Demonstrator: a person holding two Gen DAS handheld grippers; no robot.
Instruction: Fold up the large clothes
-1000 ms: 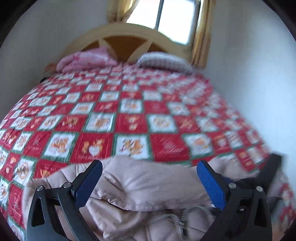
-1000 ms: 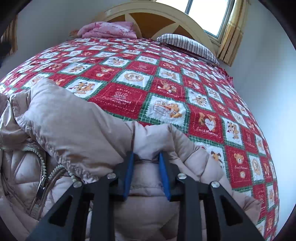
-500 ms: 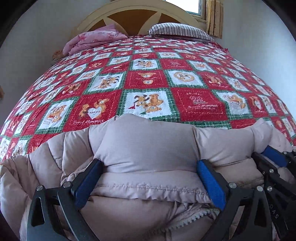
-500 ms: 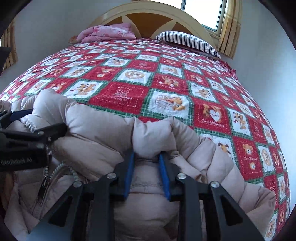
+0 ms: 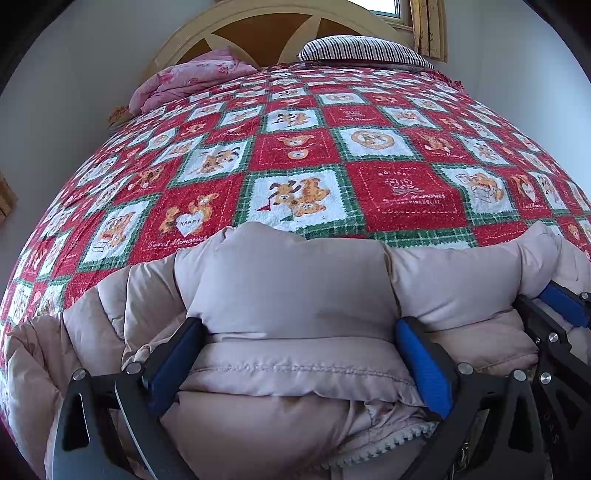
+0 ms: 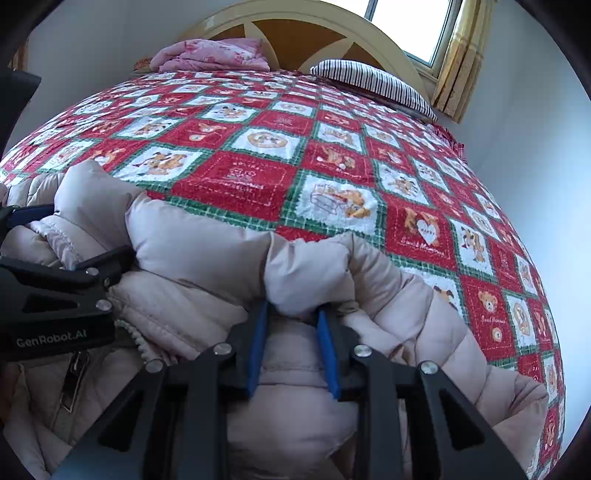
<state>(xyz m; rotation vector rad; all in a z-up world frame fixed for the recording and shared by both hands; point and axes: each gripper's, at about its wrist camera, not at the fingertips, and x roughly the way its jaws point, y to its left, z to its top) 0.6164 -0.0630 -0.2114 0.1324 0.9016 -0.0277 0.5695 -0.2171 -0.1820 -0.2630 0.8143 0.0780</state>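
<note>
The jaws of the right gripper (image 6: 291, 332) are clamped on a puffy fold of the beige down jacket (image 5: 295, 288), which bulges out above the two blue pads. The jaws of the left gripper (image 5: 295, 354) stand wide apart, one on each side of a broad quilted section of the same jacket; the blue pads lie against the fabric at both sides, but they do not squeeze it together. The jacket lies at the near end of the bed, on the red, green and white patchwork blanket (image 5: 402, 192) with bear and dog pictures. In the right wrist view the left gripper (image 6: 66, 243) is seen at the left edge, just beside the right one, with the jacket's zipper (image 6: 74, 373) below it. In the left wrist view the right gripper (image 5: 561, 306) shows at the right edge. At the far end of the bed a folded pink quilt (image 6: 210, 55) lies on the left and a striped pillow (image 6: 373, 85) on the right, both before the curved wooden headboard (image 6: 295, 29). A window (image 6: 410, 22) with yellow curtain is at the far right.
</note>
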